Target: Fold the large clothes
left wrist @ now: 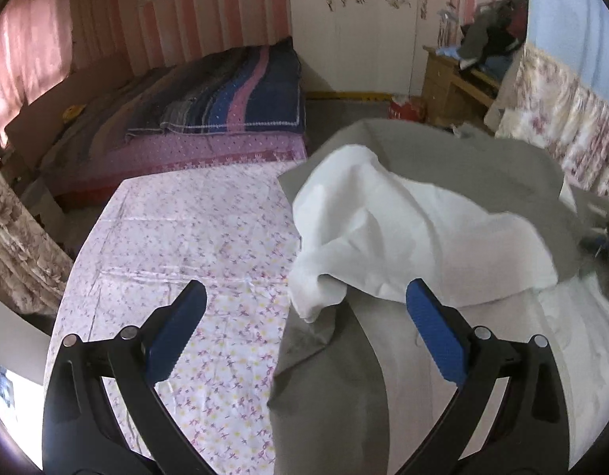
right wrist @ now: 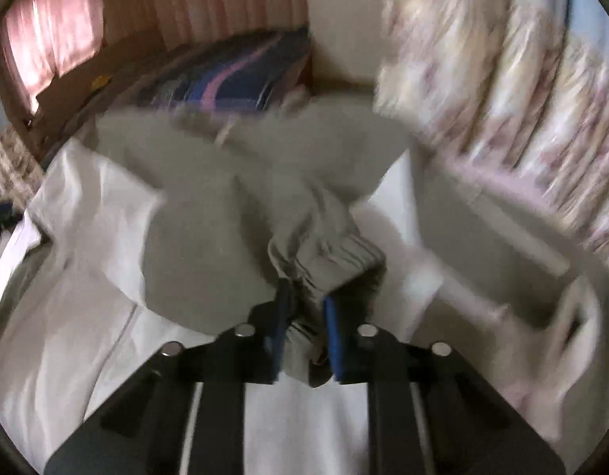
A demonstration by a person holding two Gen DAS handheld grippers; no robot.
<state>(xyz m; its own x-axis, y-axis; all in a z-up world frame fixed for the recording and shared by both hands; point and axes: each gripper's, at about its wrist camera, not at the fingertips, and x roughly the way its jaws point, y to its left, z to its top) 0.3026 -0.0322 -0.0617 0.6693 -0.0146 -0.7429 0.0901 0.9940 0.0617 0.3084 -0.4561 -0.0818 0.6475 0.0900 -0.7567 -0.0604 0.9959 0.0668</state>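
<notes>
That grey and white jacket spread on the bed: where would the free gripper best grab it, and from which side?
Probably the loose white lining flap of the jacket. It droops as a thin free edge just ahead of the open left gripper, so coming straight forward and down suits it. The right gripper is already shut on the ribbed cuff.

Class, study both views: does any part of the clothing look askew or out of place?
Yes. The grey jacket's white lining is flipped up over its grey outer fabric, and the right tool pinches its bunched ribbed grey cuff.

The left gripper (left wrist: 306, 297) fills the lower frame, jaws spread wide, empty. The right gripper (right wrist: 306, 304), at lower centre, is clamped on a grey cuff (right wrist: 328, 261).
</notes>
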